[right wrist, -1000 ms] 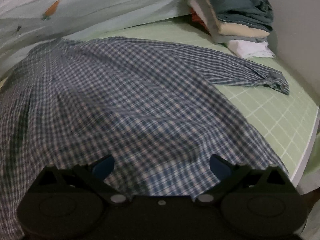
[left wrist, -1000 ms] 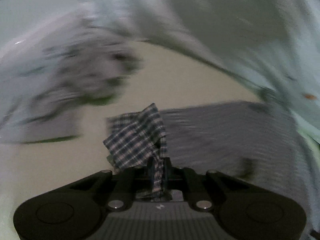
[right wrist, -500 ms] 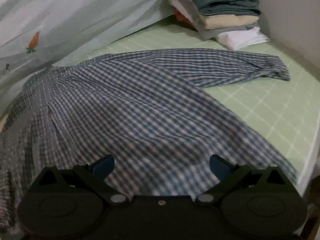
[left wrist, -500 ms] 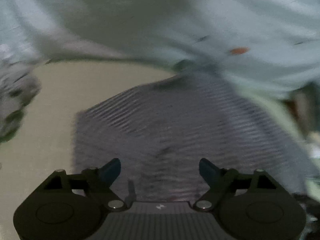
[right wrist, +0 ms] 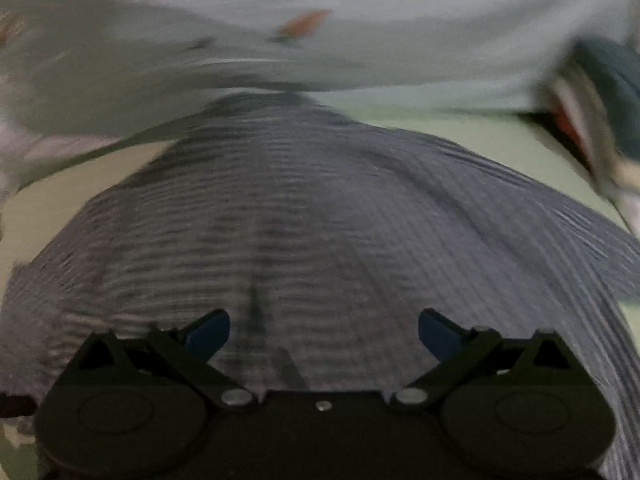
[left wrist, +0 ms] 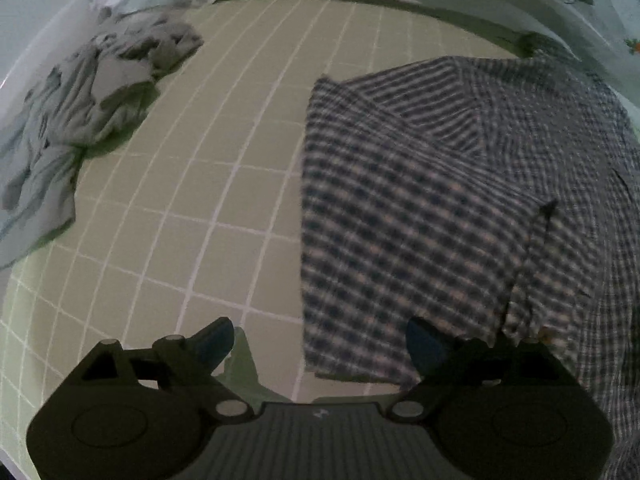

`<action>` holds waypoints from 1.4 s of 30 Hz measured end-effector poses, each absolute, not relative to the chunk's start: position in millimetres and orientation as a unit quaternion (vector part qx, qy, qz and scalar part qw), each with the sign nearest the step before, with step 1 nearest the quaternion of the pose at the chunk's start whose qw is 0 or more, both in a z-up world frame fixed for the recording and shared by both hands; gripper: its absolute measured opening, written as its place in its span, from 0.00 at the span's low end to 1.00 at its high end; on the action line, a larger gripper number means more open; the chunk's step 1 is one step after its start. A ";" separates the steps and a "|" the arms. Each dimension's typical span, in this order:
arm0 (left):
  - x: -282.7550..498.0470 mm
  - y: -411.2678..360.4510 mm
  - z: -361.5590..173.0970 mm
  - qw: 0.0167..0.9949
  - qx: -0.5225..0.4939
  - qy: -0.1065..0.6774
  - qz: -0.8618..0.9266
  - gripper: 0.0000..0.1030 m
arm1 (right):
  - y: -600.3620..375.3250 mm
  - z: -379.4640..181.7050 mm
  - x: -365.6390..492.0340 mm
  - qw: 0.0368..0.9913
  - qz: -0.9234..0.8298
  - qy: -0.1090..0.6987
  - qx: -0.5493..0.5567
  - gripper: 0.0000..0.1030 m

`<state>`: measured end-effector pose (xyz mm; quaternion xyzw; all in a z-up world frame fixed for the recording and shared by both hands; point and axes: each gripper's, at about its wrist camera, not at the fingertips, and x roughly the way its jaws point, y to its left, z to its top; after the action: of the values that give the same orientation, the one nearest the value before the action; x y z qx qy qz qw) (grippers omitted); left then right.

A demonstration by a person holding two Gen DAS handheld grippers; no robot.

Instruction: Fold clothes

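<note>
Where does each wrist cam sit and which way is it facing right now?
Left wrist: on the left gripper, looking down over the green grid mat, the plaid shirt edge and a crumpled grey garment; both fingers show, spread, nothing between them.
Right wrist: on the right gripper, facing across the shirt toward pale bedding; motion-blurred; fingers spread, nothing held.
Shared: plaid shirt, mat, bedding.

No text, labels, brands or numbers I can read in either view. Only mark: a tiny pale emblem on my left gripper (left wrist: 320, 344) housing, too small to make out. Pale sheet (right wrist: 360, 20) has an orange printed motif, a picture, not lettering. Right wrist view is motion-blurred throughout.
</note>
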<state>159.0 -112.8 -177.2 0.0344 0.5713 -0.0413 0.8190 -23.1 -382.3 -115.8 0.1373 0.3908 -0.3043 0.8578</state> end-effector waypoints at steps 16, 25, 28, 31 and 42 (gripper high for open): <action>142.0 -89.7 -182.8 0.813 0.019 0.581 -0.020 1.00 | -278.7 -139.3 12.6 0.869 -0.197 0.435 0.131 0.99; 139.5 -89.7 -182.8 0.819 0.021 0.573 -0.022 1.00 | -274.3 -145.1 -0.4 0.863 -0.199 0.450 0.114 0.99; 139.5 -88.3 -182.4 0.821 0.022 0.570 -0.024 1.00 | -267.6 -147.8 2.0 0.864 -0.188 0.455 0.105 0.99; 139.7 -87.2 -182.6 0.823 0.022 0.567 -0.025 1.00 | -263.1 -149.4 6.2 0.863 -0.194 0.458 0.087 0.99; 138.3 -87.6 -182.4 0.827 0.025 0.561 -0.030 1.00 | -292.1 -140.2 -1.8 0.861 -0.284 0.410 0.103 0.76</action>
<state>138.3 -87.6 -182.4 0.0251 0.5605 -0.0304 0.8272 -1.8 -292.1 -140.2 0.1026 0.4097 -0.2837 0.8609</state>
